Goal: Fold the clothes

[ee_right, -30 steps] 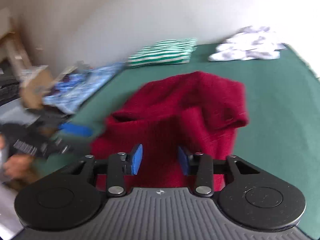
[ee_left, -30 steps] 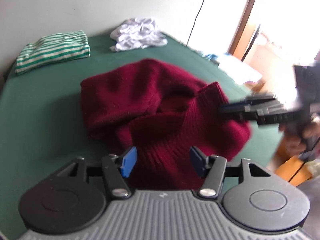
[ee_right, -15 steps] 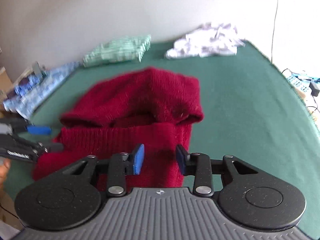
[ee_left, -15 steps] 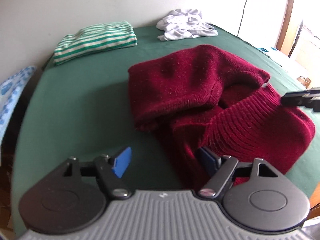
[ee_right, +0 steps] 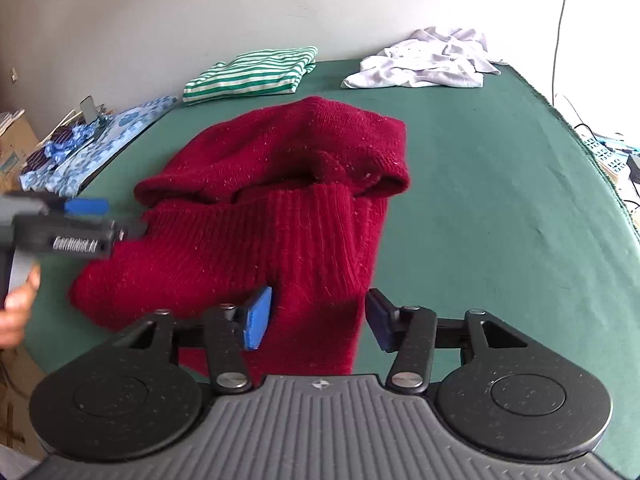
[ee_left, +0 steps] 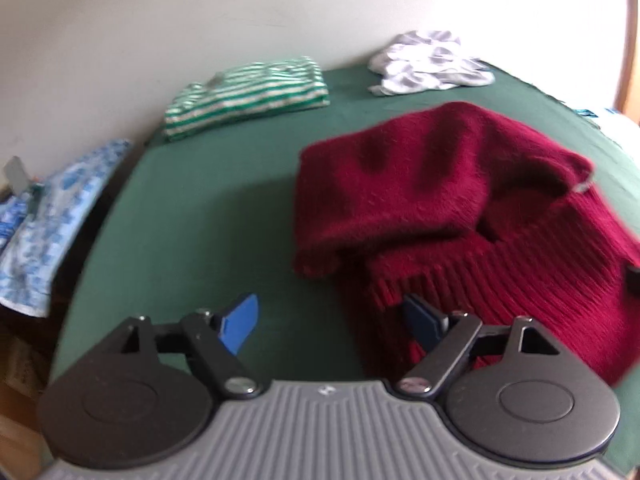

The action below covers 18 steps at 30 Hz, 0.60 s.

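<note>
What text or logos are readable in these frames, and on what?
"GenRobot.AI", best reading, blurred white print on the side of the left gripper seen from the right wrist.
Small emblem on each gripper's grey body: no words, too small to make out.
Red sweater and the other clothes: none.

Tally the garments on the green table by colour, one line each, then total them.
Dark red sweater: 1
Green-and-white striped shirt: 1
White crumpled garment: 1
Total: 3

Both wrist cameras look low across the green table [ee_left: 208, 216], sharing the red sweater [ee_right: 280, 200].
</note>
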Tool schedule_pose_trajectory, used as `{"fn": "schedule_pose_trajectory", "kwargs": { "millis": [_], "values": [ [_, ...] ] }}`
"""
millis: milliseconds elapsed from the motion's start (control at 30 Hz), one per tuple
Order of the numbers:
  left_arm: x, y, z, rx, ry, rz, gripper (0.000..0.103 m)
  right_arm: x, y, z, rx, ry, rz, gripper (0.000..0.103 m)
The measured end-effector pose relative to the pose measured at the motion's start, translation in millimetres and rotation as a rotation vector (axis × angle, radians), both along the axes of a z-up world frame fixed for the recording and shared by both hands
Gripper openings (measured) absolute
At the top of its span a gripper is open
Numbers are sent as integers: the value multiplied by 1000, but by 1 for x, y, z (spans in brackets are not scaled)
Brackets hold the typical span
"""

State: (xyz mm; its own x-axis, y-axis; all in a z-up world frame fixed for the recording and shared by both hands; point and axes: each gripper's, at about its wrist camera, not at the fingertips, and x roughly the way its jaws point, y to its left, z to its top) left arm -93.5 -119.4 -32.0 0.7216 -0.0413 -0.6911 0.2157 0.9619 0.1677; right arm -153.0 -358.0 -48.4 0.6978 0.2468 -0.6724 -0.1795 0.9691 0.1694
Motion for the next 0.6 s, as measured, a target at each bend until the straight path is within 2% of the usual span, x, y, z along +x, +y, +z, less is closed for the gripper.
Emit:
{"fn": "schedule_pose_trajectory", "kwargs": {
  "millis": [67, 133, 200, 267, 333, 433, 533, 600],
  "values": [
    [-13, 5, 7, 27, -28, 30, 83, -11, -6, 6, 25, -12, 2, 53],
    [-29, 16, 13, 15, -21, 64, 83, -23, -13, 9, 29, -20, 9, 53],
    [-49, 30, 16, -53, 21, 84, 80, -37, -19, 7, 17, -12, 34, 53],
    [-72, 40, 17, -159, 68, 76, 80, -48, -23, 4, 6, -5, 73, 53],
    [-97, 37, 17, -194, 54, 51, 81, -60, -23, 2, -30, -28, 112, 53],
    [-125, 16, 14, -157, 15, -30, 83, -67, -12, -1, -93, -72, 204, 53],
    [-135, -9, 7, -76, -20, -102, 82, -68, 3, -5, -182, -116, 292, 53],
    [-132, -19, 2, -28, -36, -135, 83, -65, 7, -8, -199, -126, 302, 53]
  ]
}}
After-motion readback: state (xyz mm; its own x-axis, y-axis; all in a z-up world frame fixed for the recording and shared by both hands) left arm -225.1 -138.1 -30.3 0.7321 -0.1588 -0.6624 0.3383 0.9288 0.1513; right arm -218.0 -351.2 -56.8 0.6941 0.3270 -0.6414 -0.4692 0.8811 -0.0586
